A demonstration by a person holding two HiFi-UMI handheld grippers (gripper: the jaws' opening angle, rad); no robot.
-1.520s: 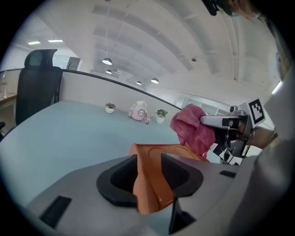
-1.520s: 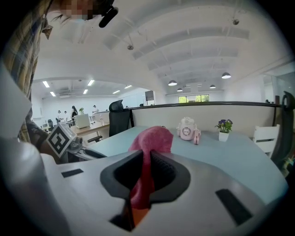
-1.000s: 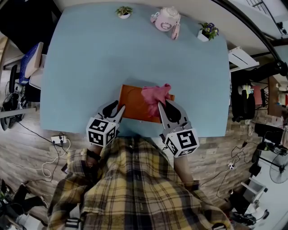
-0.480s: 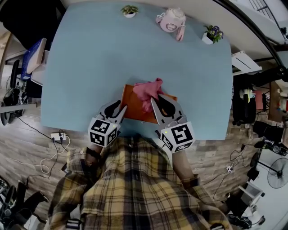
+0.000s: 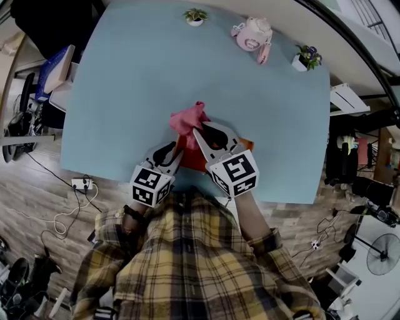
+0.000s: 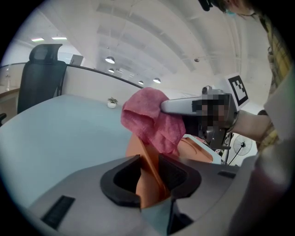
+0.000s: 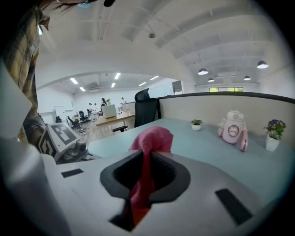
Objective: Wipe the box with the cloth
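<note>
Table point(image 5: 131, 81): light blue top. The orange box point(image 5: 192, 157) lies near its front edge, directly ahead of the person in the plaid shirt point(image 5: 187, 262), and is largely covered by the two grippers in the head view.

Left gripper point(image 5: 172, 153): jaws closed on the thin near wall of the box. In the left gripper view, the orange wall runs up between the two dark pads point(image 6: 177, 173) and is pinched there. The marker cube point(image 5: 152, 185) sits at the gripper's rear, over the table's front edge.

Right gripper point(image 5: 201, 130): jaws pressed together on the pink cloth point(image 5: 189, 119). In the right gripper view, a strip of cloth passes between the pads and bunches into a loose lump beyond the tips. The gripper lies across the box, pointing toward the box's far left corner. The bunched cloth sits at that corner, partly over the box and partly over the table surface. From the left gripper view the cloth hangs under the right gripper's finger, against the box's far side; firm contact cannot be confirmed.

Far edge of table: a small potted plant point(image 5: 195, 15), a pink bottle point(image 5: 253, 34) and a second potted plant with purple flowers point(image 5: 307, 57), all well apart from the box.
</note>
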